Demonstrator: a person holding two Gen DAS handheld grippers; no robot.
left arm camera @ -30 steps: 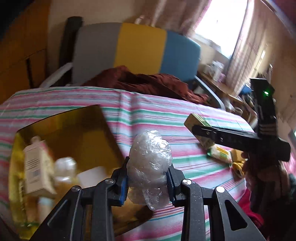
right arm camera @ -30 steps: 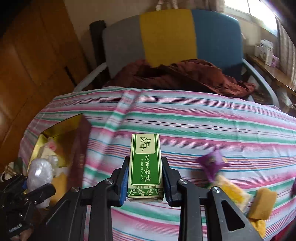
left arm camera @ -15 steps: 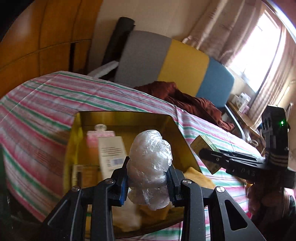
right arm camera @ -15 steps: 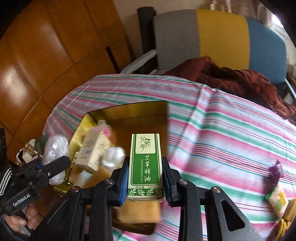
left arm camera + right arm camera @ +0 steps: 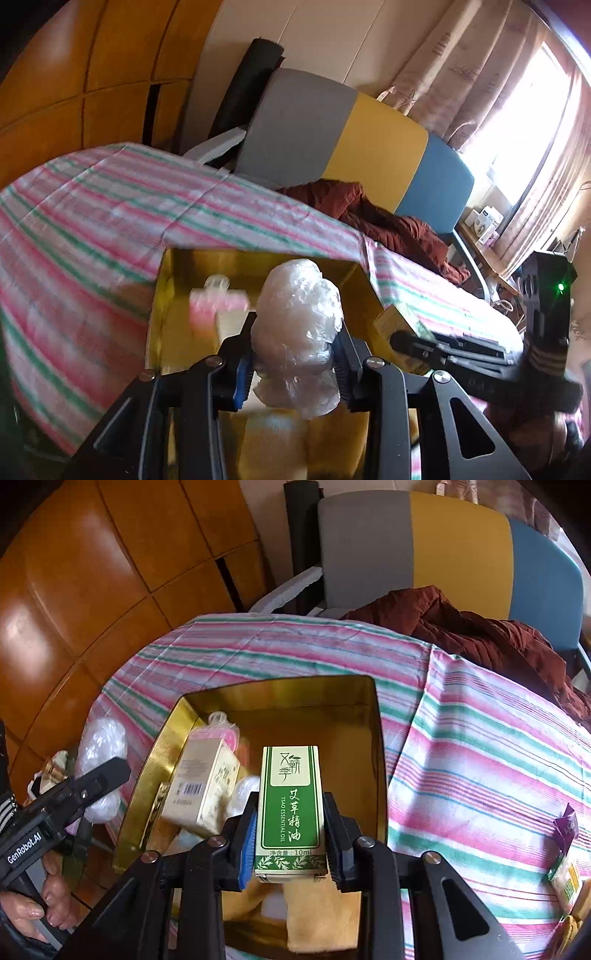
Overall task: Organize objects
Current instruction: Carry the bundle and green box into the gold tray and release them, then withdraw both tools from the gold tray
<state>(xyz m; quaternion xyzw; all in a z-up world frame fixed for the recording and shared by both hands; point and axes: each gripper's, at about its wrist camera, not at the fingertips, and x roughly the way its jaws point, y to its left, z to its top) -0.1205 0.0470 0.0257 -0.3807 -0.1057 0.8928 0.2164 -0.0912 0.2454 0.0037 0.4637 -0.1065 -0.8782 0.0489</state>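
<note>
Left wrist view: left tongs (image 5: 295, 363) hold a crumpled clear plastic wad (image 5: 297, 332) between the pads, jaws starting to open, wad still touching both pads, hanging over the near part of the gold tin box (image 5: 162, 295). Right wrist view: right tongs (image 5: 290, 843) clamped on a green essential oil box (image 5: 290, 805), upright, above the tin's near right side. Tin sits on the striped-cloth bench (image 5: 480, 757); cream carton (image 5: 203, 786) and pink bottle (image 5: 221, 734) lie inside.
</note>
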